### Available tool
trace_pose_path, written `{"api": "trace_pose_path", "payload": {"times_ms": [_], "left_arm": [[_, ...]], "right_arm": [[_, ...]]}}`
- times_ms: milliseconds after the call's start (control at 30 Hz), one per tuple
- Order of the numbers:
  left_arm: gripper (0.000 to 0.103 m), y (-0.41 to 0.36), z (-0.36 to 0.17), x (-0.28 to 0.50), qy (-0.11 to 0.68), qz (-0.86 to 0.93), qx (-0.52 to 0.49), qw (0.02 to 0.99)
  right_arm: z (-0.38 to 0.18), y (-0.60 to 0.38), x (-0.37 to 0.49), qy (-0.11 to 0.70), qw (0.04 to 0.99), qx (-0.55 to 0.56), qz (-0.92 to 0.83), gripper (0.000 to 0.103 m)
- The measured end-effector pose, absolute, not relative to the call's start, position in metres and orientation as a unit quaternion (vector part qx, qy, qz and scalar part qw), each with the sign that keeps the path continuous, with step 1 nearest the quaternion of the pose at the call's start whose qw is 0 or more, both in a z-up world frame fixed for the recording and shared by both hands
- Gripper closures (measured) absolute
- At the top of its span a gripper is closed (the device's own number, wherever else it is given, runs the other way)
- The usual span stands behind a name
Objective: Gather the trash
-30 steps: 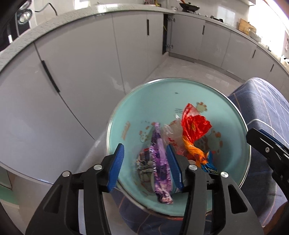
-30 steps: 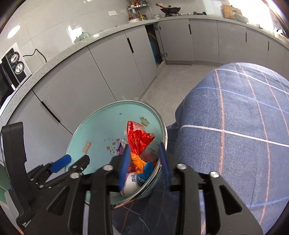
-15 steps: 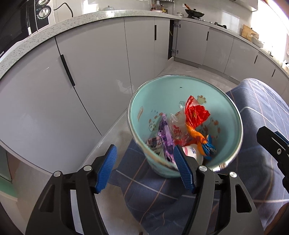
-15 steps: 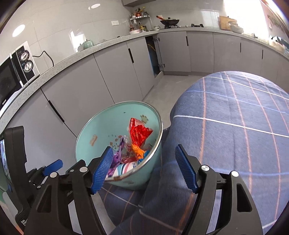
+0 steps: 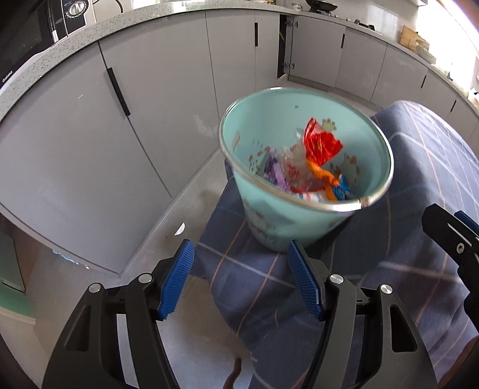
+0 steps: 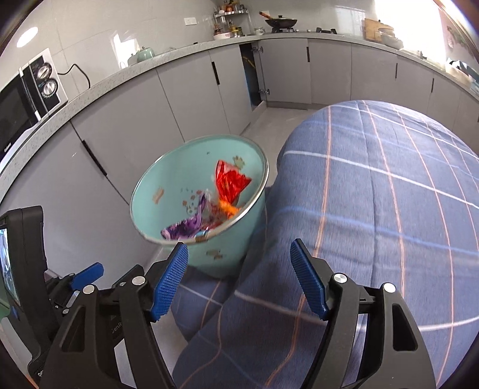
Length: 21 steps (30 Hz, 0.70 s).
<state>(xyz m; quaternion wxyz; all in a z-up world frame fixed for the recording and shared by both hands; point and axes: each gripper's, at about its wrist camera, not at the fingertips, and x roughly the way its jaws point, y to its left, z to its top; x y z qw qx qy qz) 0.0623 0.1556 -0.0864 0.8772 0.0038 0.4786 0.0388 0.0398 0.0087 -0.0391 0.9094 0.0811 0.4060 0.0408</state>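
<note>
Teal bucket [image 5: 284, 227] w/ metal rim sits on the corner of the blue plaid cloth [image 5: 404, 185], at abt 1 o'clock from the left gripper [image 5: 241, 279] in the left wrist view. In the right wrist view the bucket [image 6: 230, 254] is at abt 11 o'clock from the right gripper [image 6: 239, 278], on the cloth [image 6: 374, 209] edge. Bucket looks slightly motion-blurred in both views

Left gripper: blue pads spread wide, nothing btwn them, only cloth and grey floor [image 5: 167, 227] below. Right gripper: pads likewise spread wide, holding nothing, over the cloth just short of the bucket base. Neither touches the bucket

Inside the bucket: red wrapper [image 5: 321, 145] standing up toward the far wall at 12 o'clock, orange wrapper [image 5: 321, 175] just under it, purple wrapper [image 5: 275, 173] to the 9 o'clock side, clear plastic btwn them, a bit of blue packaging [image 5: 344, 188] near the 5 o'clock rim. Right view shows the same: red wrapper [image 6: 229, 182], purple wrapper [image 6: 185, 229] by the near rim

Grey cabinets [image 5: 143, 98] w/ black handles run behind the bucket; microwave [image 6: 18, 104] on the counter at 10 o'clock in the right view, wok [image 6: 280, 21] on the hob at 12 o'clock
</note>
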Motion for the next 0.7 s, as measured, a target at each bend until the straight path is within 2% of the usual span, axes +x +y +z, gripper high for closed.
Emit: {"api": "trace_pose_path", "payload": {"times_ms": [67,133,233,300,400,467,567,700], "left_arm": [[0.037,0.158,-0.088,0.052,0.481,0.042,0.004,0.875],[0.029,0.162,-0.089,0.042,0.481,0.051,0.006,0.875],[0.024,0.166,-0.086,0.025,0.466,0.064,0.016,0.882],[0.024,0.168,-0.080,0.014,0.447,0.064,0.025,0.892],[0.014,0.172,-0.064,-0.003,0.406,0.077,0.033,0.910],[0.014,0.173,-0.050,-0.013,0.377,0.076,0.033,0.923],[0.006,0.170,-0.027,-0.024,0.338,0.075,0.041,0.937],[0.005,0.162,0.004,-0.040,0.285,0.068,0.040,0.955]], "right_arm": [[-0.042,0.010,0.031,0.409,0.908,0.085,0.044,0.032],[-0.044,0.011,0.025,0.410,0.906,0.092,0.048,0.032],[-0.043,0.015,0.011,0.403,0.910,0.088,0.050,0.032],[-0.040,0.016,0.000,0.393,0.914,0.082,0.051,0.032],[-0.029,0.017,-0.020,0.364,0.927,0.075,0.049,0.032],[-0.021,0.015,-0.030,0.344,0.935,0.074,0.047,0.032],[-0.005,0.011,-0.045,0.310,0.947,0.076,0.039,0.032],[0.019,0.005,-0.062,0.261,0.961,0.082,0.032,0.029]]}}
